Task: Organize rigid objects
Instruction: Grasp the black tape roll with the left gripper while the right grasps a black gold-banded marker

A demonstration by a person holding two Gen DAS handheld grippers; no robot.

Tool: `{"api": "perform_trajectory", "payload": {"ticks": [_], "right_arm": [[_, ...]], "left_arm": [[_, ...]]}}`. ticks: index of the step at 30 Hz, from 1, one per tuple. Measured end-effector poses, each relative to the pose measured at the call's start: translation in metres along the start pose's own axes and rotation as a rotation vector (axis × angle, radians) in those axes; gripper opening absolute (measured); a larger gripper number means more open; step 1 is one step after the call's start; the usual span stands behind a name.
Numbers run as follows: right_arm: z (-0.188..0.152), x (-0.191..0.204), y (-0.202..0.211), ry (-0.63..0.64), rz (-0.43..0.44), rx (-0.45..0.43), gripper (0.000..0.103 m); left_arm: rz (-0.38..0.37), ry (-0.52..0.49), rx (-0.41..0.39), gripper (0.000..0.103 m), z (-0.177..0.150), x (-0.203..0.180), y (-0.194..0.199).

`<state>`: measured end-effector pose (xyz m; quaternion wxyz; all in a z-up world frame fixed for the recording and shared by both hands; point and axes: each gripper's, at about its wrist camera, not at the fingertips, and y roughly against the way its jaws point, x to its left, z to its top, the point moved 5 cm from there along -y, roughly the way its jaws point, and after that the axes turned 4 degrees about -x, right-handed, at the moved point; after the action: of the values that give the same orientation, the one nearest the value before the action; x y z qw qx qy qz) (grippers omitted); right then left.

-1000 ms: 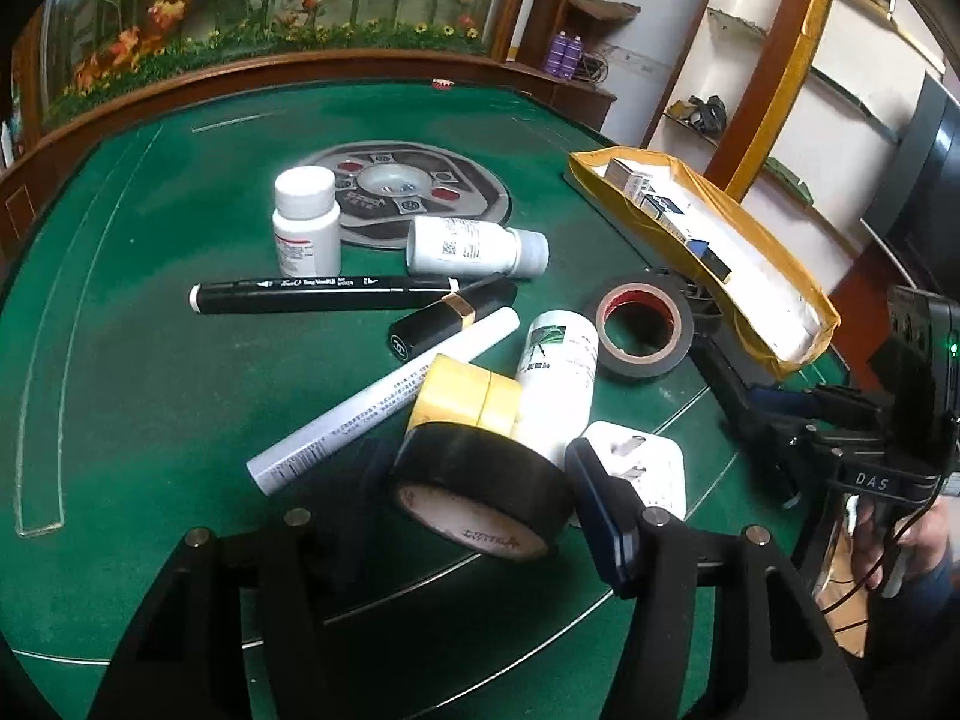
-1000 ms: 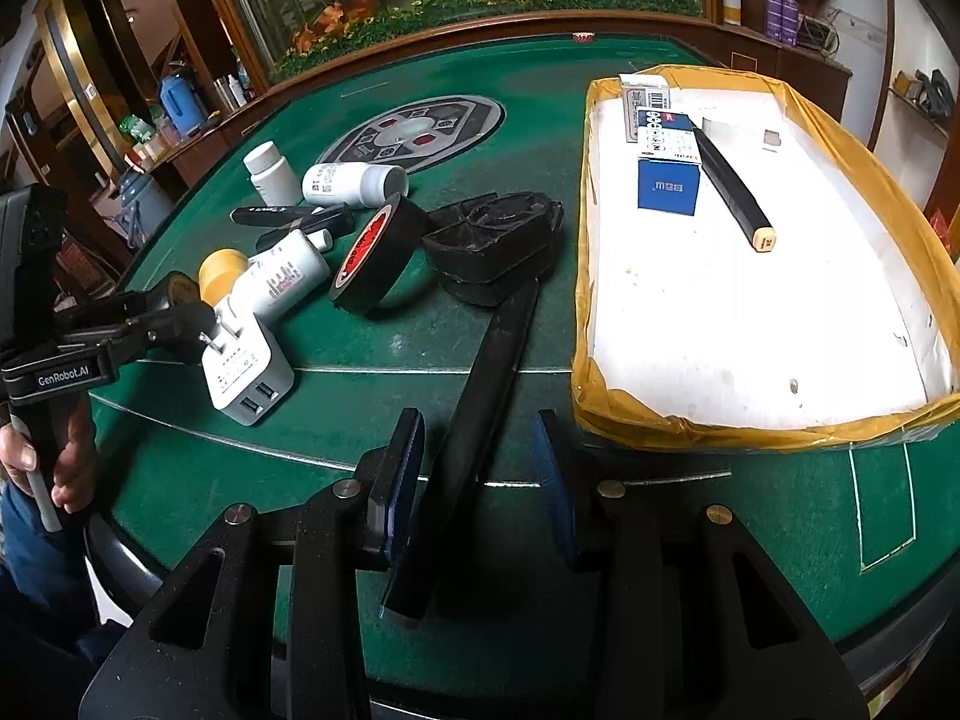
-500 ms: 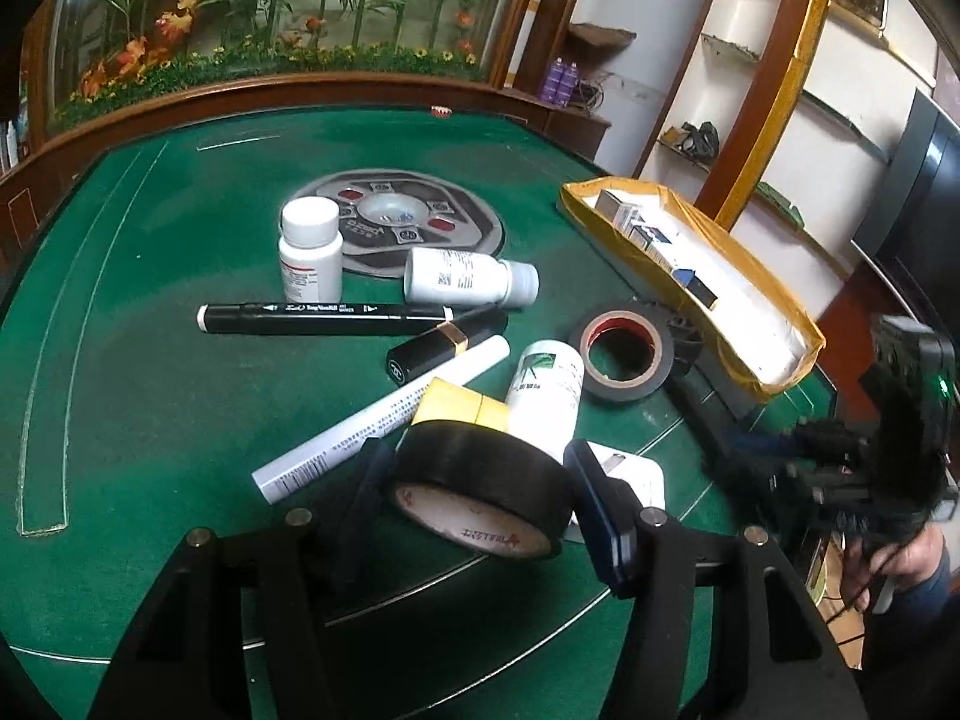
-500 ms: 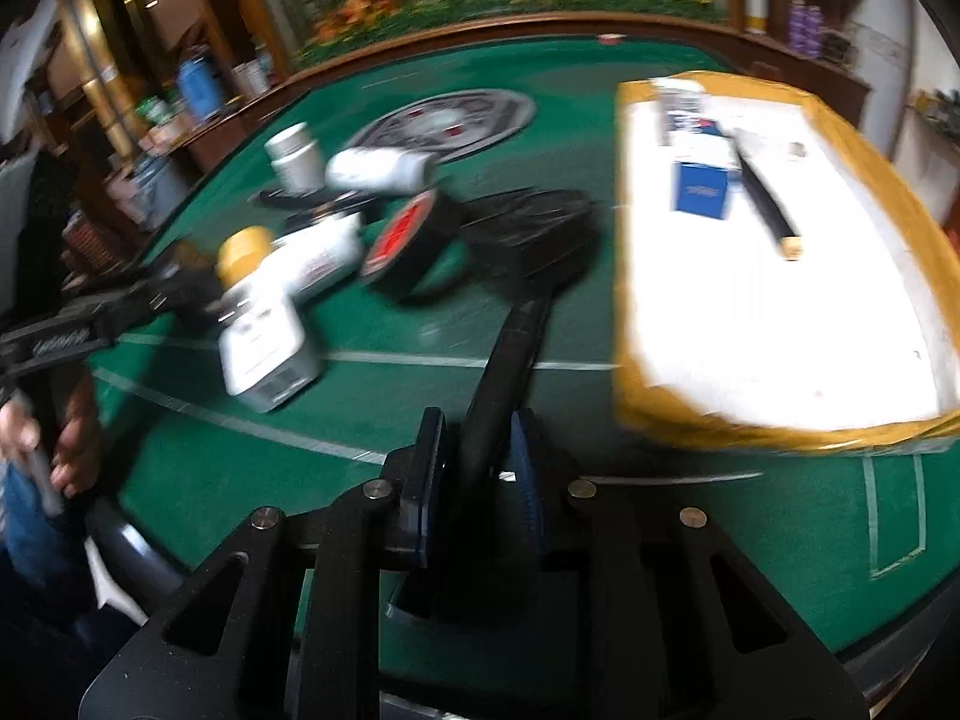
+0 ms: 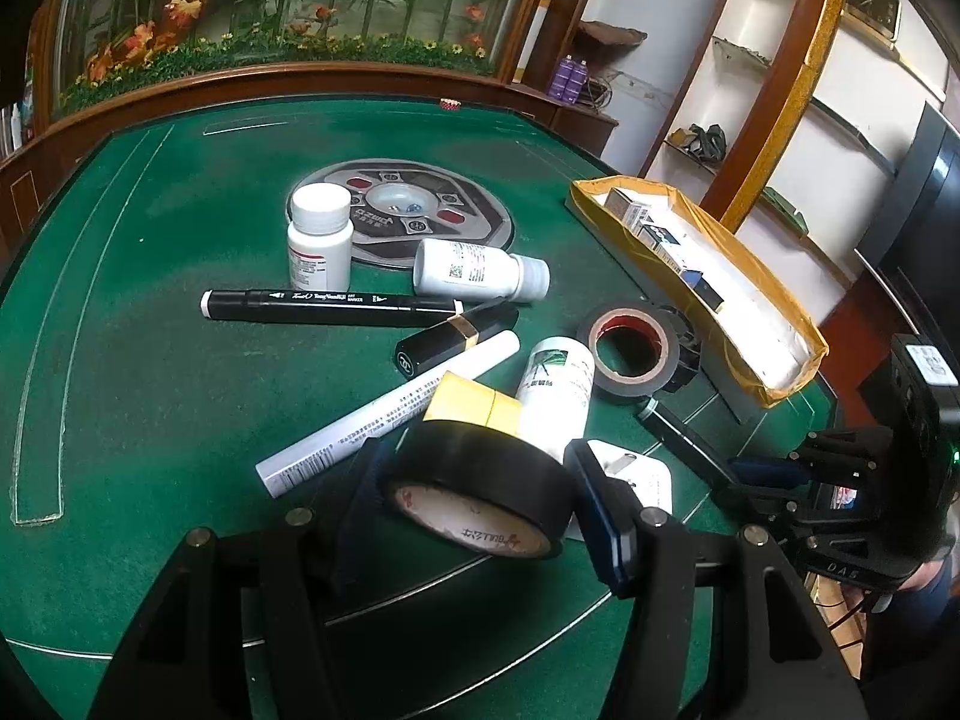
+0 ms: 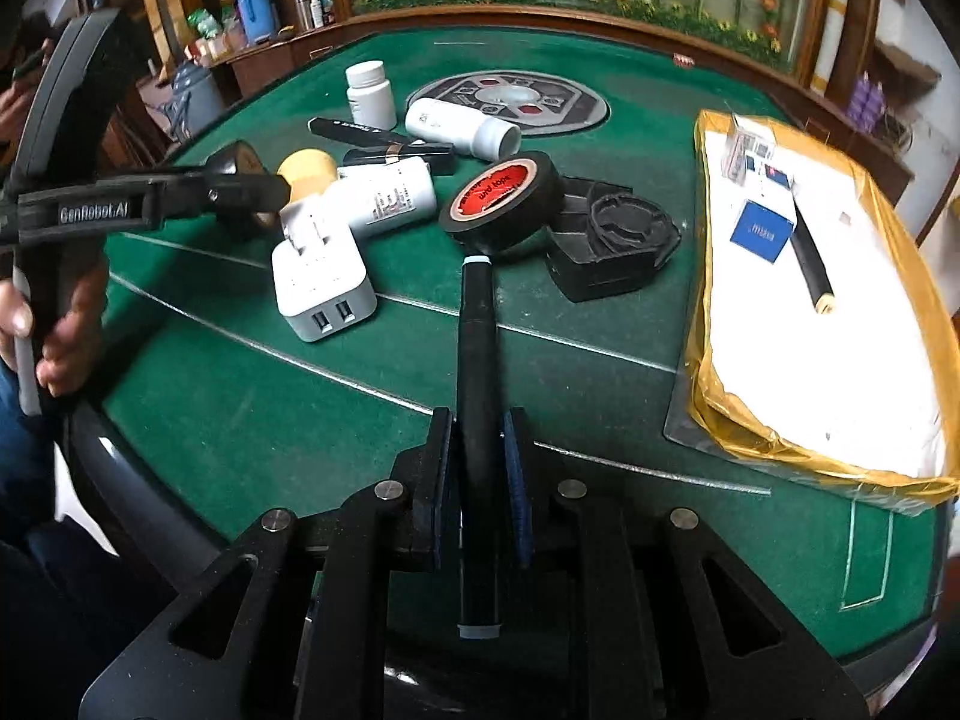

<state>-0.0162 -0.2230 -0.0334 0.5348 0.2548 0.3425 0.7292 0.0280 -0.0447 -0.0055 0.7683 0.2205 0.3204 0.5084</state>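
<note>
A green felt games table (image 6: 252,396) with a dark disc set in its middle stands before a planter of artificial flowers, and most of its near half is cluttered with small hard items, while a yellow-lined tray (image 6: 888,438) with a white floor sits at the right edge, already holding a blue box (image 6: 761,233), some smaller packets and a dark stick. The right gripper (image 6: 478,468) has its jaws drawn narrow onto a long black marker (image 6: 475,360), pinched near its rear half so that most of its length juts forward, the pale tip lying just beside or touching the red-cored tape roll (image 6: 503,199). The left gripper (image 5: 474,489) holds a black tape roll (image 5: 480,489) between half-open jaws; the pads look to be against its sides, though the left one is partly hidden. The chief risk I see is with the marker: held so far back, the long front end could swing in the pads as it lifts, and its tip may catch the red-cored roll, which leans on the black plastic holder (image 6: 612,246) and looks ready to roll. A round barrel in flat pads may also twist or slip out on the way to the tray. On the left, the black roll is held over the white bottle (image 5: 555,396) and the white charger (image 6: 321,276); a loose hold there could drop it into the heap, scattering the white pen (image 5: 384,414). The two grippers are also near each other, so crossing paths toward the tray could bring a knock.
</note>
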Motion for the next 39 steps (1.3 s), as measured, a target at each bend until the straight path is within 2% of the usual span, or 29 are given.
{"api": "perform_trajectory", "payload": {"ticks": [3, 10, 20, 30, 39], "right_arm": [[0.0, 0.005, 0.0, 0.037, -0.024, -0.009, 0.017], [0.002, 0.007, -0.001, 0.025, 0.012, -0.021, 0.014], [0.013, -0.002, 0.014, -0.108, 0.112, -0.118, 0.014], [0.005, -0.001, -0.004, -0.109, 0.111, -0.034, 0.014], [0.011, 0.004, -0.008, -0.045, 0.061, -0.03, 0.015]], "left_arm": [[0.001, -0.001, -0.001, 0.06, 0.0, 0.0, 0.0], [0.002, 0.0, -0.007, 0.06, 0.0, 0.0, 0.001], [0.012, -0.013, -0.041, 0.06, 0.002, -0.005, 0.007], [0.008, -0.004, -0.03, 0.06, 0.001, -0.006, 0.005], [0.004, -0.005, -0.035, 0.06, 0.001, -0.007, 0.007]]}}
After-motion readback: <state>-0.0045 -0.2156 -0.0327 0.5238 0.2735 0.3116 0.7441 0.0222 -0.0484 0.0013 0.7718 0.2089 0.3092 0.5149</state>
